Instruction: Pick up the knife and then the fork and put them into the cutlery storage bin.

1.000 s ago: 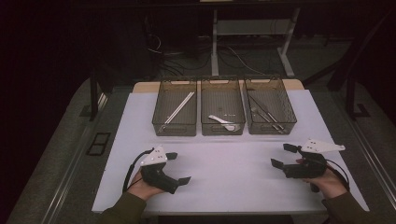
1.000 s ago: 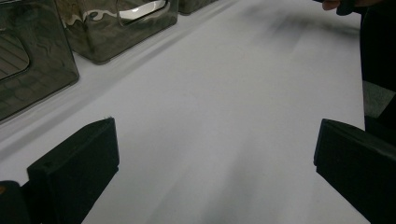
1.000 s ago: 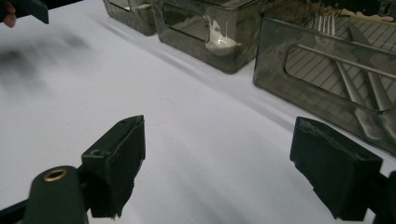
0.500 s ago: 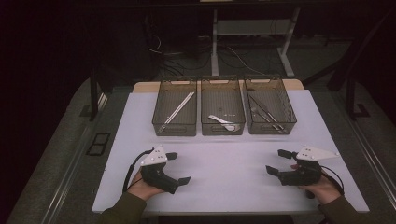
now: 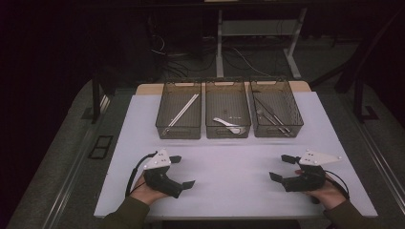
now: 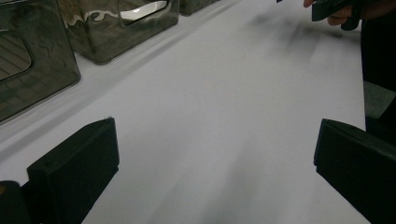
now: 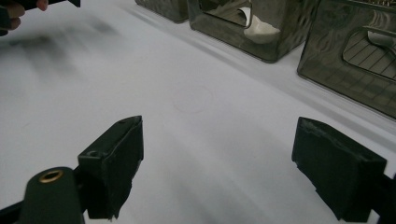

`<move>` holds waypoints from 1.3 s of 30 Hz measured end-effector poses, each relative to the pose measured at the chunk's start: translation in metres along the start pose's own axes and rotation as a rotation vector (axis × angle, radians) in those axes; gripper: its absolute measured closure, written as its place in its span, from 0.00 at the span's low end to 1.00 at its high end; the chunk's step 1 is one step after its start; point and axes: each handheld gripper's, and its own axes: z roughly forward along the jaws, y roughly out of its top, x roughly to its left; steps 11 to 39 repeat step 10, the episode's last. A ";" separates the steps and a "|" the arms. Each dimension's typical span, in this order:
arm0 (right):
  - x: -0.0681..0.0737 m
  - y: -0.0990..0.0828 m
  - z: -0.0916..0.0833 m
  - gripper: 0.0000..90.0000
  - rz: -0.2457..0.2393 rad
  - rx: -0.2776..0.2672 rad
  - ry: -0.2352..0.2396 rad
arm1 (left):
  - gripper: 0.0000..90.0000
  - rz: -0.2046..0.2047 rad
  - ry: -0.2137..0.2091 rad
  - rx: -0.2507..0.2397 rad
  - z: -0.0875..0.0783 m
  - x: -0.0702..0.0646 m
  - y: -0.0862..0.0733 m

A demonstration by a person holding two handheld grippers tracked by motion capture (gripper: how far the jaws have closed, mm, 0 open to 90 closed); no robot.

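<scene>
My left gripper [image 5: 182, 171] rests low over the white table surface [image 5: 229, 157] at the front left, held in a hand, its jaws wide apart and pointing right. In the left gripper view the left gripper [image 6: 215, 177] has only bare white surface between its black jaws. My right gripper [image 5: 281, 167] sits at the front right, jaws spread and pointing left toward the other one. The right gripper [image 7: 224, 168] in its own view is likewise open with nothing between the jaws.
Three smoky see-through bins stand in a row at the back: the left bin [image 5: 177, 133] holds long pale sticks [image 5: 184, 110], the middle bin [image 5: 227, 135] a white spoon [image 5: 228, 124], the right bin [image 5: 279, 132] metal utensils [image 5: 273, 115]. Dark floor, cables and desk legs lie beyond.
The right gripper has dropped slightly and come a little toward the front edge of the table. The left gripper has stayed where it was.
</scene>
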 end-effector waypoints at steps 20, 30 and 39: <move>0.000 0.000 -0.001 0.18 -0.001 -0.004 -0.001 | 0.00 0.001 0.001 0.002 0.000 0.000 0.000; 0.000 0.000 -0.001 0.18 -0.001 -0.004 -0.001 | 0.00 0.001 0.001 0.002 0.000 0.000 0.000; 0.000 0.000 -0.001 0.18 -0.001 -0.004 -0.001 | 0.00 0.001 0.001 0.002 0.000 0.000 0.000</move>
